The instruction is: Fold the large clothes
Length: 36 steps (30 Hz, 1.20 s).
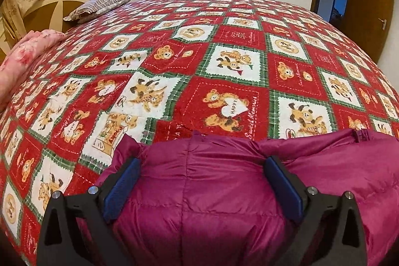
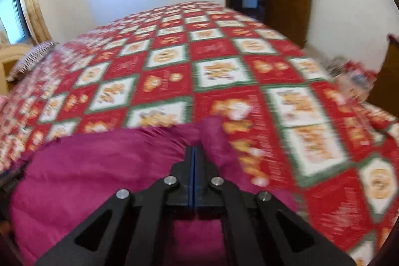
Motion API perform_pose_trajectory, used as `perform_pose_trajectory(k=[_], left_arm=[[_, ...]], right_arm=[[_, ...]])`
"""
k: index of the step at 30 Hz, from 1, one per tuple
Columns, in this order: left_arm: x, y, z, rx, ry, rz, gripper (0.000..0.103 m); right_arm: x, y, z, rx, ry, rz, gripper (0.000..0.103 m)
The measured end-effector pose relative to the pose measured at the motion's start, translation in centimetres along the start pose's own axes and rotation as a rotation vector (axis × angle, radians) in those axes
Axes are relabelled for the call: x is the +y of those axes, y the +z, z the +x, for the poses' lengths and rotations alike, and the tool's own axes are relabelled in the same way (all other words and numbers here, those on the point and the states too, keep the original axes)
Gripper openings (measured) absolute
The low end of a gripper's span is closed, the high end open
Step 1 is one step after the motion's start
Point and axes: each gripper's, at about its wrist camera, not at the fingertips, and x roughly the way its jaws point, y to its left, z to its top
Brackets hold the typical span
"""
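A magenta puffer jacket [image 1: 212,191] lies bunched on the near part of the bed. My left gripper [image 1: 202,171] stands wide open over it, and the puffy fabric bulges up between the two blue pads [image 1: 122,188] without being pinched. In the blurred right wrist view the same jacket [image 2: 87,166] fills the lower left. My right gripper [image 2: 194,153] is shut, its pads tight together, with the tips at a raised fold on the jacket's far edge. The blur hides whether any fabric is caught between them.
The bed is covered by a red, white and green teddy-bear quilt [image 1: 224,54]. At the far left lie a striped pillow [image 1: 99,5] and a pink folded blanket [image 1: 27,54]. A wooden door [image 1: 369,11] stands at the right, with clutter [image 2: 349,71] beyond the bed's right edge.
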Motion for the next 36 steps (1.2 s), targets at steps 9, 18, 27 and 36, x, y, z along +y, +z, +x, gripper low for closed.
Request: perform_pose_trajectory(k=[9, 18, 27, 36], left_arm=[[-0.1, 0.0, 0.0, -0.002, 0.000, 0.003, 0.101], [3.7, -0.7, -4.6, 0.013, -0.185, -0.028, 0.101], [10.9, -6.8, -11.4, -0.076, -0.225, -0.168, 0.101], [9.6, -12.1, -9.9, -0.010, -0.229, -0.275, 0.101]], right_arm=[[-1.4, -0.5, 2.4, 0.053, -0.033, -0.023, 0.000], [-0.6, -0.7, 1.3, 0.070, -0.081, -0.080, 0.000], [6.2, -4.9, -11.7, -0.120, 0.153, -0.143, 0.004], [12.7, -11.0, -8.6, -0.006, 0.303, -0.177, 0.004]])
